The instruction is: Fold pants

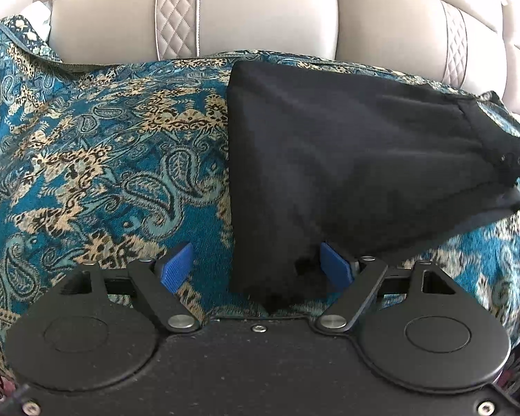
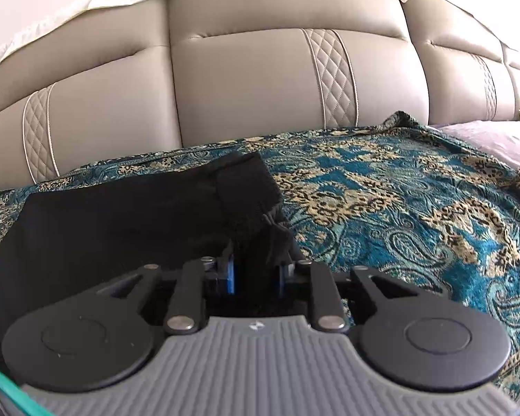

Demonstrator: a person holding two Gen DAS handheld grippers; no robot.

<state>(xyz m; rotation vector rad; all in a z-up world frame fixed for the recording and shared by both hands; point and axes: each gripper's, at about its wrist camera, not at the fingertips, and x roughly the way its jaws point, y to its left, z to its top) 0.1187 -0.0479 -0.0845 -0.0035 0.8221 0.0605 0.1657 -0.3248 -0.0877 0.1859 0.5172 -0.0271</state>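
Observation:
The black pants (image 1: 346,159) lie folded on a teal and gold paisley cloth (image 1: 104,159). In the left wrist view my left gripper (image 1: 256,267) is open, its blue pads wide apart, with the near left corner of the pants lying between them against the right pad (image 1: 334,265). In the right wrist view the pants (image 2: 114,222) spread to the left, and my right gripper (image 2: 256,277) is shut on their bunched right end, near the ribbed waistband (image 2: 249,183), lifting it slightly.
A beige padded sofa back (image 2: 242,79) with quilted strips rises right behind the cloth. The paisley cloth (image 2: 416,201) stretches to the right of the pants. A pale lilac sheet (image 2: 495,138) shows at the far right.

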